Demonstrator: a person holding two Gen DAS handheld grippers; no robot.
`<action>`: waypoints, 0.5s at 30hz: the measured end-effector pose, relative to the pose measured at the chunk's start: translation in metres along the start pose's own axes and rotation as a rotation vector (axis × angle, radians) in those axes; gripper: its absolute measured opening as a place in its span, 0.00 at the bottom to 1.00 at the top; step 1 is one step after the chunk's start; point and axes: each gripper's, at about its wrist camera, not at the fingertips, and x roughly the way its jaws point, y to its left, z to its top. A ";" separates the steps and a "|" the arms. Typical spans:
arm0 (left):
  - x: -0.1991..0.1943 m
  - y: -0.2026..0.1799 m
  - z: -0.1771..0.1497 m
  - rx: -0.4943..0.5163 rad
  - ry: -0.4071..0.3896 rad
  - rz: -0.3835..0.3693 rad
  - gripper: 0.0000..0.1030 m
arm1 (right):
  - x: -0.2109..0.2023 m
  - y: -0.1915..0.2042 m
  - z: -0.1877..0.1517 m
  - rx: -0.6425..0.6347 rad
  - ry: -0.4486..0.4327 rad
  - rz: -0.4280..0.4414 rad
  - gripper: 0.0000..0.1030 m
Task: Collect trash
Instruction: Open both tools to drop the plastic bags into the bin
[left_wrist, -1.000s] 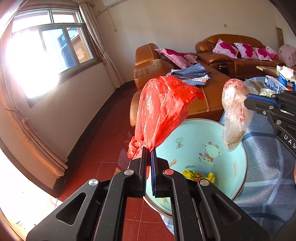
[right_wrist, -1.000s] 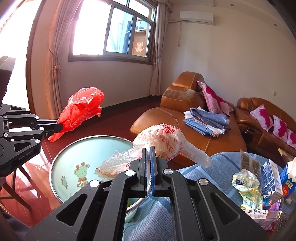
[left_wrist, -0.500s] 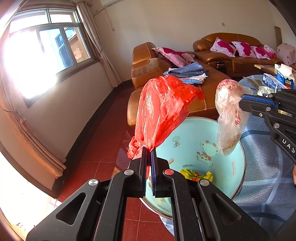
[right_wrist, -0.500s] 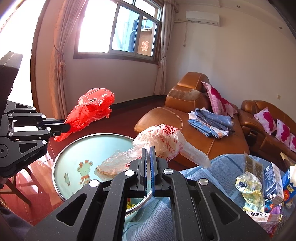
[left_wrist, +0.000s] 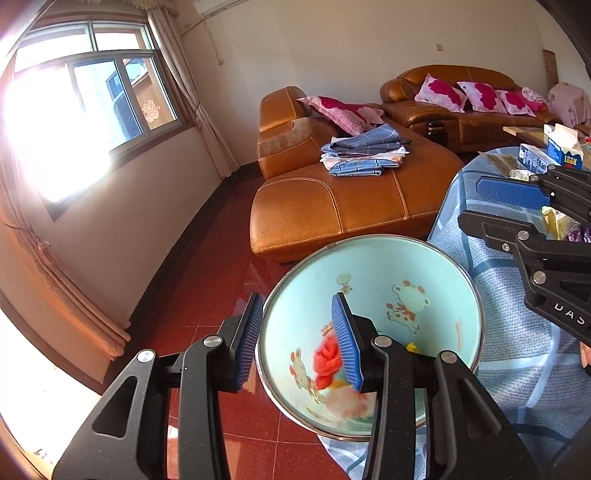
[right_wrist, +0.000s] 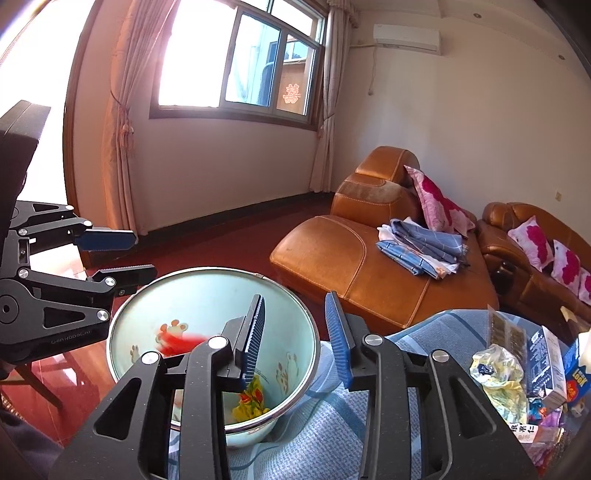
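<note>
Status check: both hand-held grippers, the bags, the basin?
Left hand-held gripper and right hand-held gripper just opened, empty. Red bag blurred inside basin. Wrappers left on table. Nothing blocking.

Blurred red bag, seemingly mid-fall, inside pale-blue cartoon basin

Left gripper, lower centre: jaws just opened, nothing held between. Red bag blurred inside the light-blue basin. Right gripper, right edge, is seen parted.

Glossy enamel basin with metal rim, woven cloth tablecloth, shiny leather sofa
</note>
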 end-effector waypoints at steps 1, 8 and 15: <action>0.000 0.000 0.001 0.000 -0.001 0.001 0.39 | 0.000 0.000 0.000 -0.001 -0.002 -0.001 0.34; -0.002 0.001 0.002 -0.004 -0.004 0.001 0.40 | 0.000 0.000 -0.001 -0.002 -0.007 -0.007 0.37; -0.003 0.002 0.001 -0.007 -0.007 0.005 0.40 | 0.000 0.000 -0.001 -0.003 -0.007 -0.009 0.38</action>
